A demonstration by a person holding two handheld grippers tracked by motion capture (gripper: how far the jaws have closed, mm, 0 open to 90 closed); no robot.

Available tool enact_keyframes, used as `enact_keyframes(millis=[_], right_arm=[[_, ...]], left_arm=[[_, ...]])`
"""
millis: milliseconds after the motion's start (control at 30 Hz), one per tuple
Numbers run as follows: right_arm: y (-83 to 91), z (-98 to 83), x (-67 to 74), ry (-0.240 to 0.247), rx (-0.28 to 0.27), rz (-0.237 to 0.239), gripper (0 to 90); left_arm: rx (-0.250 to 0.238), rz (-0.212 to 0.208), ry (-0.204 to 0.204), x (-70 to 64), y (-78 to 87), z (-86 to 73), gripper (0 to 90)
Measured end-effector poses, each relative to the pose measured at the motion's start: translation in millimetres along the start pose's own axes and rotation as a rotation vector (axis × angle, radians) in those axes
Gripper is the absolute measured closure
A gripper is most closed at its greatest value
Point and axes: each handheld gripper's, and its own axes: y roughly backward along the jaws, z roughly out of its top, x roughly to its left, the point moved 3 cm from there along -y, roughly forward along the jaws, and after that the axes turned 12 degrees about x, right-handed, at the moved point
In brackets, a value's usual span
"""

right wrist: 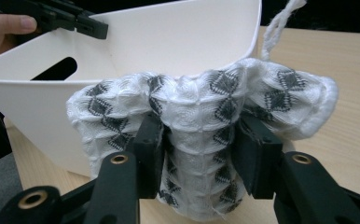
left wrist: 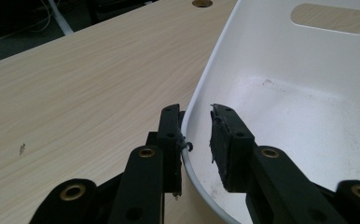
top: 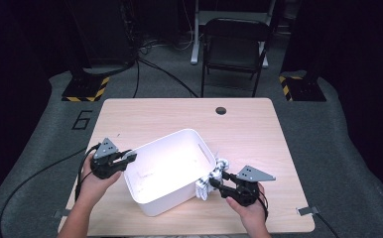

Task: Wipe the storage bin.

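Against bin rim (top: 203, 144): gripped cloth (top: 214, 174).

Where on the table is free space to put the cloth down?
The far half of the table, between the bin and the round hole, is bare. So is the right strip past the cloth. Crowded: both sides of the bin, where the tongs work.

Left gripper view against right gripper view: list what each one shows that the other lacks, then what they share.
Left gripper view alone: the left claw astride the white bin's rim, one jaw outside, one inside, and the bin's speckled floor.
Right gripper view alone: the right claw shut on a black-and-white patterned cloth outside the bin's wall, its white cord trailing.
Both: bin, its handle slot, wooden table.
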Motion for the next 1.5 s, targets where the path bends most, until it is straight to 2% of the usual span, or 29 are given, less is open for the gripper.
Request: enact_keyframes(millis=[100, 233, 700, 900, 1167, 1300, 1500], right_arm=[[-7.1, -5.0, -2.3, -0.016, 0.044, 0.005, 55.1], [-14.3, -9.6, -2.9, 0.003, 0.095, -0.008, 55.2], [-30.7, -24.3, -9.8, -0.034, 0.193, 0.003, 55.3], [-43.8, -35.5, -13.7, -0.047, 0.28, 0.005, 55.1], [-41.5, -33.2, -12.7, -0.03, 0.27, -0.008, 56.6], [-35.1, -27.4, -12.6, -0.028, 0.214, -0.012, 56.9], [-21.8, -16.1, -7.6, -0.039, 0.117, -0.009, 57.0]], left_arm=[[-0.002, -0.001, 0.0, 0.0, -0.2, 0.0, 73.7], [0.0, -0.002, -0.001, 0.0, -0.1, 0.0, 73.8], [0.0, 0.0, -0.001, 0.0, -0.3, -0.1, 73.8], [-0.005, 0.003, 0.0, -0.2, -0.5, -0.1, 73.8], [-0.003, 0.008, -0.006, -0.6, -0.2, -0.1, 74.4], [-0.014, 0.015, -0.003, -1.4, -1.1, 0.1, 74.4], [-0.003, 0.006, -0.015, -1.5, -0.2, 0.0, 74.2]])
